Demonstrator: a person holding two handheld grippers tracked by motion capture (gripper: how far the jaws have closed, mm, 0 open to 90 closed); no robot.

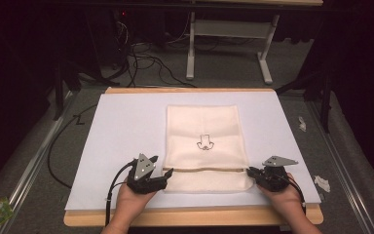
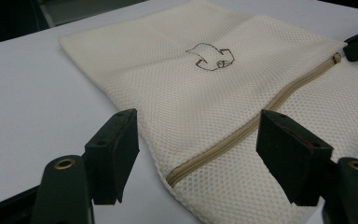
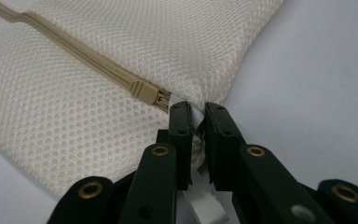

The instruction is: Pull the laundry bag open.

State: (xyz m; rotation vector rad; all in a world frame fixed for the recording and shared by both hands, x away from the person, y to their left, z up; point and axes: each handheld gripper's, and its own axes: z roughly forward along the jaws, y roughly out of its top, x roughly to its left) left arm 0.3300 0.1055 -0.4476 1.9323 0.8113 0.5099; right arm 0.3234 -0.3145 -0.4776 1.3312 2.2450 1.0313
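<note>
White sheeting covers our surface (image 1: pixel 126 126), and the mesh bag (image 1: pixel 205 131) lies flat at its middle, the short end with the zipper (image 1: pixel 204 169) turned towards us. We take every place from that zipper.

At its right end, our right gripper (image 3: pixel 196 116) is pinched shut on the bag's edge, just past the slider (image 3: pixel 144 91); a fold of mesh and a white tag sit between the jaws. The slider rests at this end, and the teeth running away from it look closed, though we cannot be sure along the whole length.

At the zipper's left end, our left gripper (image 2: pixel 196 154) stands wide open, one jaw on either side of the zipper's end, holding nothing. Whether its jaws touch the mesh we cannot tell.

As we judge it, the work is at its start: one corner is secured, the other not yet gripped. Left to do are closing the left gripper on its end and then whatever handling of the zipper or bag follows.
</note>
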